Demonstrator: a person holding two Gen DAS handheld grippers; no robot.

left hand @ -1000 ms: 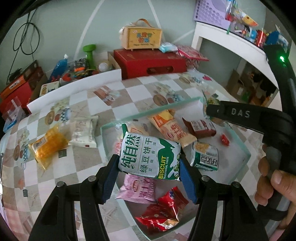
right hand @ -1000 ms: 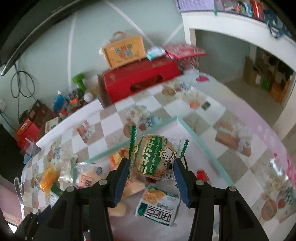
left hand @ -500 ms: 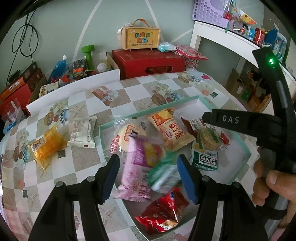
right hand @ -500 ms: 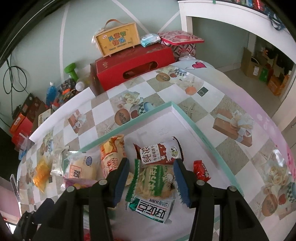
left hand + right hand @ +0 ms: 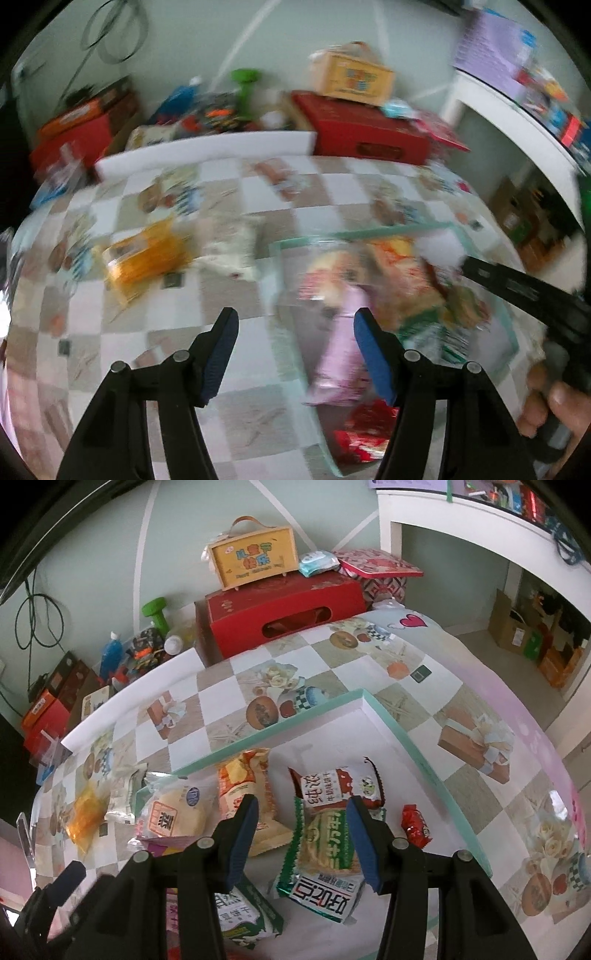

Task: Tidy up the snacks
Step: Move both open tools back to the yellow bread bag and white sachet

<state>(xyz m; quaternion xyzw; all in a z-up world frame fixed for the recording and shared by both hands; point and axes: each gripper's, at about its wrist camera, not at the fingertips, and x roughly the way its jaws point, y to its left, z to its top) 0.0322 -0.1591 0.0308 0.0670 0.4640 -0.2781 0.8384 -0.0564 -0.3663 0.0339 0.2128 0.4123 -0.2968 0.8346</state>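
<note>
A white tray with a green rim [image 5: 413, 753] holds several snack packets, among them a green round-biscuit packet [image 5: 328, 840], a green milk-biscuit packet [image 5: 240, 912] and a pink packet [image 5: 340, 354]. My right gripper [image 5: 301, 812] is open and empty above the tray. My left gripper [image 5: 295, 325] is open and empty, over the tray's left edge; its view is motion-blurred. An orange packet [image 5: 144, 254] and a white packet [image 5: 232, 247] lie on the tablecloth left of the tray [image 5: 280, 251].
A red box [image 5: 280, 609] with a yellow carry case [image 5: 255, 557] on it stands at the table's far edge. Bottles, a green dumbbell [image 5: 157, 611] and boxes crowd the far left. A white shelf unit [image 5: 480, 528] stands at right.
Both grippers opened and dropped their green biscuit packets into the tray. The left gripper has since swung left, blurring its view.
</note>
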